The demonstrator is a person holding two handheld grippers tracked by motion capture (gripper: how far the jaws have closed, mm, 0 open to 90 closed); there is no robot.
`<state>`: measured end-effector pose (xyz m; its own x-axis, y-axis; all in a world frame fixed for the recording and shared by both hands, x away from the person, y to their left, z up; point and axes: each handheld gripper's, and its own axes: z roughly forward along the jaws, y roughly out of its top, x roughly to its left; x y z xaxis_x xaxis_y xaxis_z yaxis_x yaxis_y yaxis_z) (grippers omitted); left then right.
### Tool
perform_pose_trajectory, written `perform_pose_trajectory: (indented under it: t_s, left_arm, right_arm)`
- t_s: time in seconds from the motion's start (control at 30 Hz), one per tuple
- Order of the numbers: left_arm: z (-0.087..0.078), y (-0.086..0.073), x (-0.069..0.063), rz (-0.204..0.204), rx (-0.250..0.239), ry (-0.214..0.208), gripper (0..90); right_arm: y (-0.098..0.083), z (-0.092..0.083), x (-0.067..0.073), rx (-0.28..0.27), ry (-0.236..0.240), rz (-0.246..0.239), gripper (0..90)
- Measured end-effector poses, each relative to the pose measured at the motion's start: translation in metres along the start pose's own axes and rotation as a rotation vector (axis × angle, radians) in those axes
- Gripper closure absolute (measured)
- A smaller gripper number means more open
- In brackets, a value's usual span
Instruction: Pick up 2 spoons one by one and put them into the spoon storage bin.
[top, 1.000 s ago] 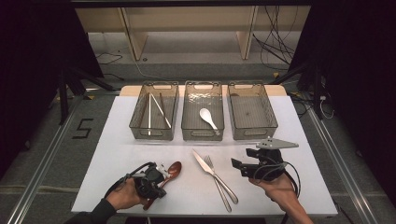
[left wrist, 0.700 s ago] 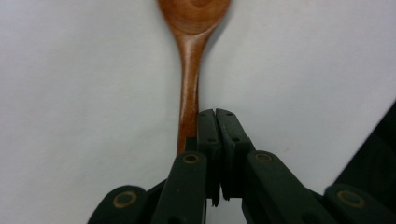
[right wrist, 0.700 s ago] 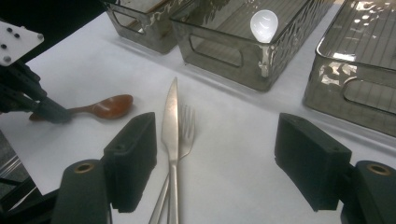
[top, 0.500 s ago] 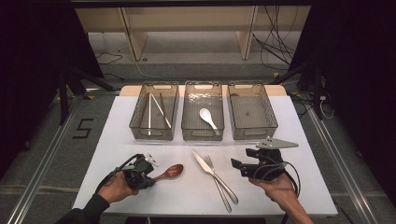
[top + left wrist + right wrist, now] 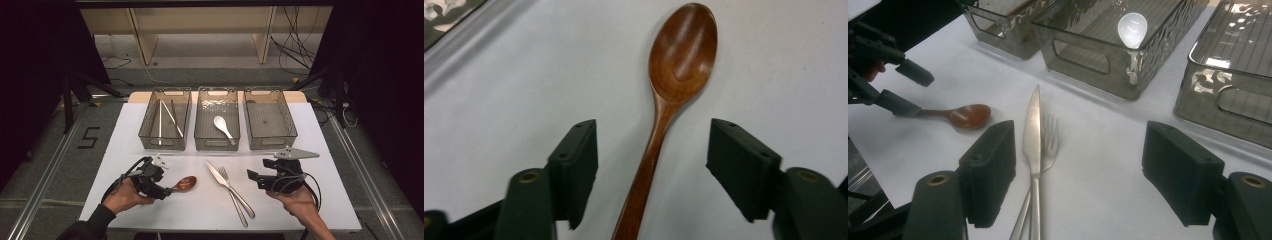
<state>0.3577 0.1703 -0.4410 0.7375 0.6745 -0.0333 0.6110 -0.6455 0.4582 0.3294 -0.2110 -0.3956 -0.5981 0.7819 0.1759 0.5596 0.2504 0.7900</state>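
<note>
A brown wooden spoon [image 5: 185, 184] [image 5: 681, 55] lies flat on the white table [image 5: 200, 212], bowl up. My left gripper [image 5: 164, 191] [image 5: 654, 135] sits at its handle end. Its jaws have just been opening and now stand apart on either side of the handle [image 5: 649, 160] without pressing on it. In the right gripper view that left gripper [image 5: 905, 90] shows at the far left with the wooden spoon [image 5: 968, 116] beside it. My right gripper [image 5: 254, 179] [image 5: 1078, 137] rests open at the right, pointing at a steel knife [image 5: 222, 180] [image 5: 1032, 130] and fork [image 5: 232, 192] [image 5: 1049, 142] that lie crossed.
Three clear bins stand in a row at the back: the left bin [image 5: 165, 120] holds chopsticks, the middle bin [image 5: 216, 142] a white spoon [image 5: 221, 125] [image 5: 1132, 27], and the right bin [image 5: 270, 120] has nothing in it. The table's front edge is close to both hands.
The left gripper has let go of the wooden spoon: its jaws were shut on the handle and now stand apart. The hand drew back leftward; the spoon lies flat. The right gripper kept still.
</note>
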Motion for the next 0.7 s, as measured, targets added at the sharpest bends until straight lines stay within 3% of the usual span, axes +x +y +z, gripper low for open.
perform_pose_trajectory:
  t_s: [0.1, 0.23, 0.5, 0.7]
  left_arm:
    - [0.006, 0.003, 0.001, 0.014, 0.034, -0.018, 29.3]
    - [0.015, 0.004, 0.002, 0.045, 0.084, -0.009, 30.6]
    - [0.026, 0.003, 0.004, 0.11, 0.164, -0.006, 50.7]
    - [0.029, 0.004, 0.002, 0.136, 0.173, -0.027, 62.4]
  right_arm:
    - [0.0, 0.001, 0.001, 0.0, 0.002, -0.004, 30.6]
    - [0.001, 0.002, 0.001, 0.005, 0.004, -0.003, 30.6]
    - [0.001, 0.003, 0.002, 0.007, 0.003, -0.005, 30.7]
    - [0.001, 0.003, 0.001, 0.005, 0.005, -0.005, 30.6]
